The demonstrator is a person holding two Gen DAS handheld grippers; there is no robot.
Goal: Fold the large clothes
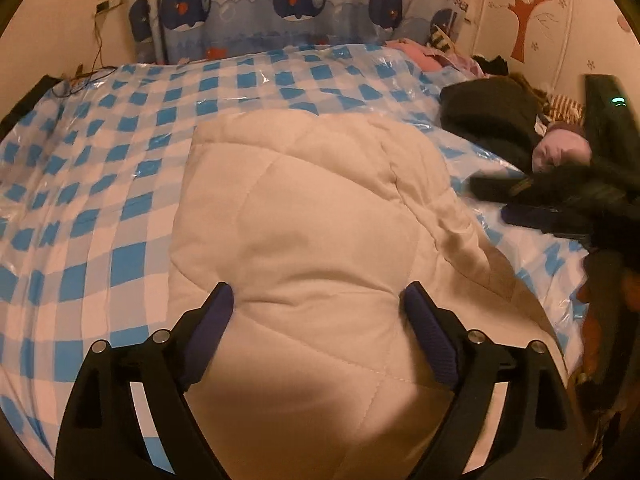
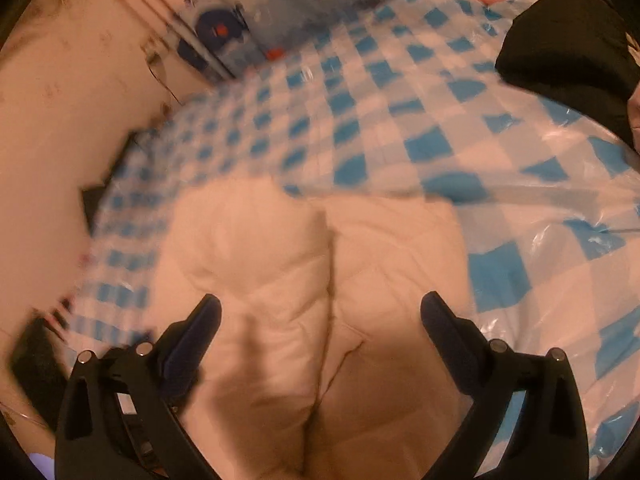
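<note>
A cream quilted padded garment (image 1: 316,216) lies folded on the blue-and-white checked plastic sheet (image 1: 100,184) that covers the bed. My left gripper (image 1: 318,300) is open and empty, its jaws spread just above the near part of the garment. The right wrist view is blurred; there the garment (image 2: 304,264) shows a dark seam down its middle. My right gripper (image 2: 320,312) is open and empty over it. In the left wrist view the right gripper (image 1: 560,208) shows as a dark blurred shape at the right edge.
A pile of dark and pink clothes (image 1: 500,120) lies at the bed's far right; a dark garment (image 2: 568,44) also shows in the right wrist view. A whale-print curtain (image 1: 280,8) hangs behind the bed. A wall (image 2: 60,120) runs along the bed's left side.
</note>
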